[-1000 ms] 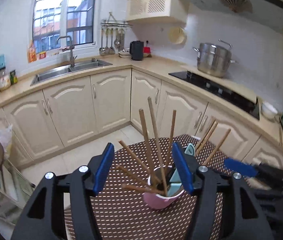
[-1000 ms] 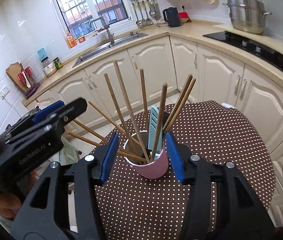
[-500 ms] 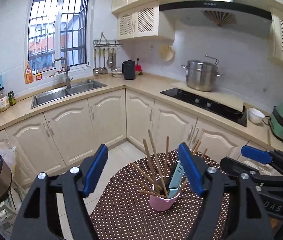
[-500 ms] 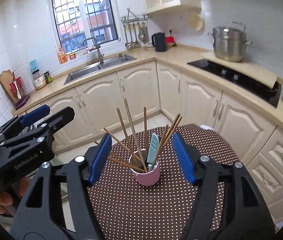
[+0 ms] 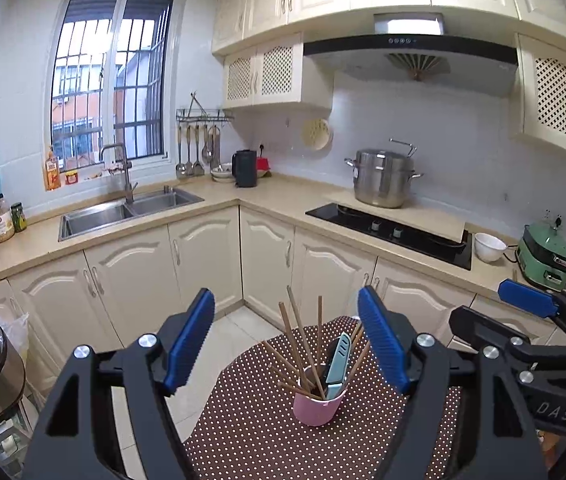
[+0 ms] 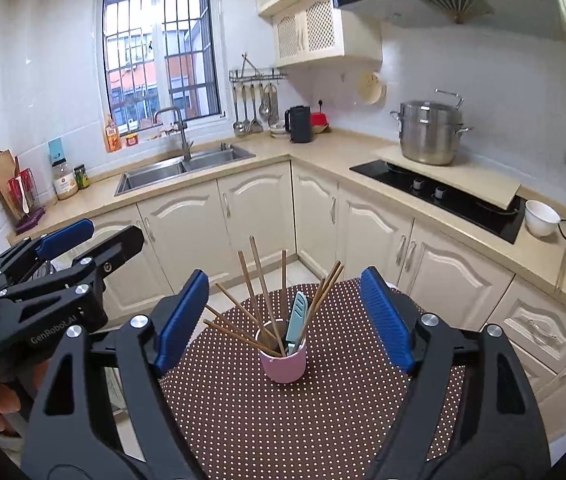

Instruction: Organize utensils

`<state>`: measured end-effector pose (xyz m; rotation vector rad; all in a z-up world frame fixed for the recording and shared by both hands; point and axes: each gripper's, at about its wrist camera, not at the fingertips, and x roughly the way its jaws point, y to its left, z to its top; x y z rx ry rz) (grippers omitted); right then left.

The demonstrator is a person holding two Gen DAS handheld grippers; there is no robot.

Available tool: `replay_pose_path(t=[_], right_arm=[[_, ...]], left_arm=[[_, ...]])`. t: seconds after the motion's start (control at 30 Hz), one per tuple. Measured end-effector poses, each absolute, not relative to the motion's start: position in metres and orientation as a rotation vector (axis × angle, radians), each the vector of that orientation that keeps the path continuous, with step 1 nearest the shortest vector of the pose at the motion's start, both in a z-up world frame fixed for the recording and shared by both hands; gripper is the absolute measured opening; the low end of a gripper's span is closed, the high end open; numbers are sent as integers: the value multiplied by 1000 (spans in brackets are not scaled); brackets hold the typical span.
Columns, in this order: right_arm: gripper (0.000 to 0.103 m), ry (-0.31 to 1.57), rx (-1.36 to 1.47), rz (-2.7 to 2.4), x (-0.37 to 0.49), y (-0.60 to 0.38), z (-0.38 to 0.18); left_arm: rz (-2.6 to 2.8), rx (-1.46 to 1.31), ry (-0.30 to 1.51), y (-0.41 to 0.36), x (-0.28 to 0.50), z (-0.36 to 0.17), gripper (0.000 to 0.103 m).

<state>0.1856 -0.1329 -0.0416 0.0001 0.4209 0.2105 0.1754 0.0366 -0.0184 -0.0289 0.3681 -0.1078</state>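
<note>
A pink cup is shown upright on a round table and is filled with wooden chopsticks that fan outward at varied angles; a pale green knife is stood among them, handle end down. The cup is seen as smooth and plain, and the chopsticks as thin, light brown sticks reaching well above its rim.

The left gripper and the right gripper are both held above and short of the cup, apart from it. The jaws of each are opening, spread wide, with nothing pressed between the blue pads. Each gripper is also visible at the edge of the other's view.

The table is covered by a brown cloth with white dots. Beyond it, cream cabinets, a steel sink under a barred window, a black hob and a large steel pot are seen along an L-shaped counter.
</note>
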Motion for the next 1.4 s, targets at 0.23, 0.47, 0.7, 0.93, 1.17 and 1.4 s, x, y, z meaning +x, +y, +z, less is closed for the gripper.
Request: replay_pose_path(t=[0.23,0.47,0.7,0.93,1.17,1.4], right_arm=[[82,374,-4,202,174,-130,-34],[85,344,-6,178,170,-134,-28],[87,314,-23,178,168,-130,-23],[87,315,-35,184,167,-128,-23],[87,324,-39,186,169,-125,-23],[87,332,-36,181,170,-124,-24]], left_arm=[[-102,-21,327,38,165,-10,83],[-100,-20,306,36,161,-7,83],[-90,-34,285,39,157,-4,83],[-80,-40,280,43,156,-4,83],[-69,-34,275,45,157,-6,83],[-72,-28,271,45,158,-8,83]])
